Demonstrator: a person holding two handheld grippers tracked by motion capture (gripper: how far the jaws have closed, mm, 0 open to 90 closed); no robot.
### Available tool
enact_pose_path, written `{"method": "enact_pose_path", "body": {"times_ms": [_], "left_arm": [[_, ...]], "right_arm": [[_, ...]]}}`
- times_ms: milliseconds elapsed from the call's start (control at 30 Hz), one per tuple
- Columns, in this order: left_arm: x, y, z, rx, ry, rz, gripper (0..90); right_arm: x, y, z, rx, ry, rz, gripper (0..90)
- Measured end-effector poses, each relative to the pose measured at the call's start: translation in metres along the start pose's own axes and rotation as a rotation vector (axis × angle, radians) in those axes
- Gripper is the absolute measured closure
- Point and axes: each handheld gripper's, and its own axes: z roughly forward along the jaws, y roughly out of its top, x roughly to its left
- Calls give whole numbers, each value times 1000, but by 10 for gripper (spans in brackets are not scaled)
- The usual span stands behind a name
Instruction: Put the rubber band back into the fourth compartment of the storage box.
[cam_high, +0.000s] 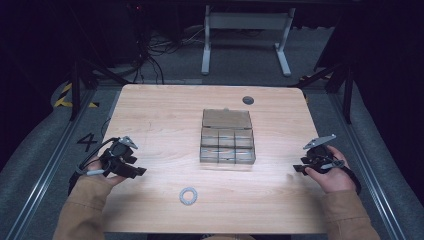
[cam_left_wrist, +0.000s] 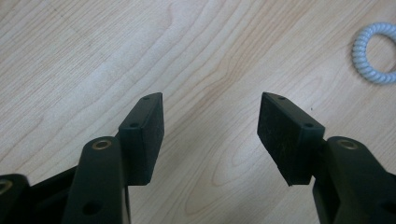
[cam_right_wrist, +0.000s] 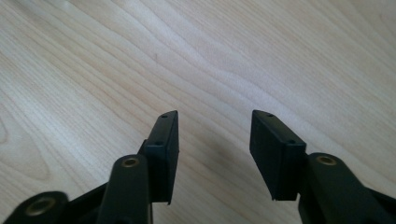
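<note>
Two tools are resting apart on the wooden tabletop.

The left tool is sitting at the left of the high view and the right tool at the right, each with jaws spread and gripping nothing. A clear box is standing at center, and a white coiled ring is lying near the lower middle.
</note>
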Motion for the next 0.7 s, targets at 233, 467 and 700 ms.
{"method": "enact_pose_path", "body": {"times_ms": [233, 467, 700], "left_arm": [[-5, 7, -8, -14, 14, -15, 420], [-11, 12, -15, -20, 5, -11, 430], [-25, 20, -20, -24, 0, 22, 427]], "right_arm": [[1, -2, -3, -11, 1, -11, 527], [3, -2, -1, -10, 3, -22, 533], [3, -2, -2, -15, 3, -19, 533]]}}
